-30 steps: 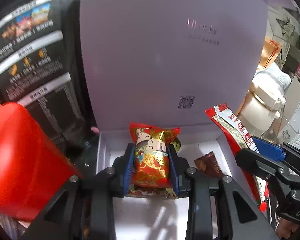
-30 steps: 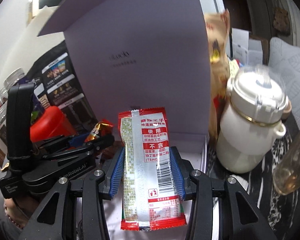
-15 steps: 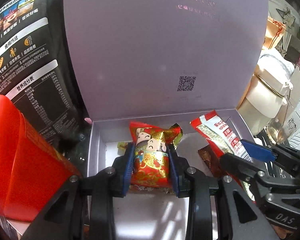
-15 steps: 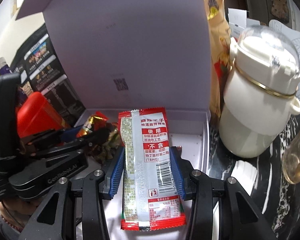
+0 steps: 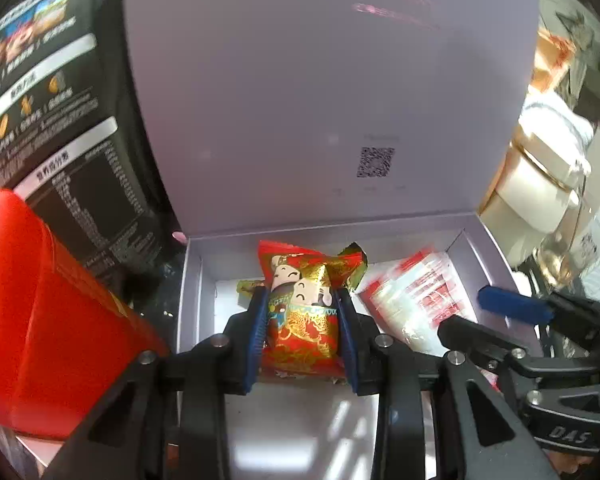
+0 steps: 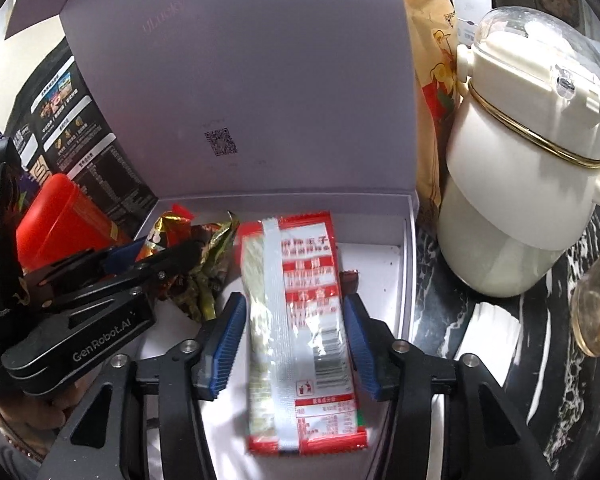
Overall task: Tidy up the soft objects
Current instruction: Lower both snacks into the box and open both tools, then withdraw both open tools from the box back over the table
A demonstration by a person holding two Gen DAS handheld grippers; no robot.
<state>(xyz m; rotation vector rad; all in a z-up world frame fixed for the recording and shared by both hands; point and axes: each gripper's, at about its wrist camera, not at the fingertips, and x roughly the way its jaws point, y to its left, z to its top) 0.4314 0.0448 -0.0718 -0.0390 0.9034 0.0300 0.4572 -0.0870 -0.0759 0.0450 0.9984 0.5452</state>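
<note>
1. A red-and-gold snack bag (image 5: 302, 320) is clamped by the left gripper (image 5: 303, 330) over the open box (image 5: 192, 280).
2. The right gripper (image 6: 294, 344) jaws are opening; the blurred red-and-white packet (image 6: 300, 320) between them is no longer pressed, over the box's right side.

Strong fisheye bend in both views, with black vignette at the corners and straight edges curved near the rim. Uneven, fairly dim indoor light; bright patches on the box floor (image 5: 284, 432), soft grey shade over the raised lid (image 5: 320, 92). Motion blur smearing the red-and-white packet (image 6: 300, 312) in both views. Right edge of the left view washed out and soft. Small glints on the clear dome (image 6: 540, 36).
</note>
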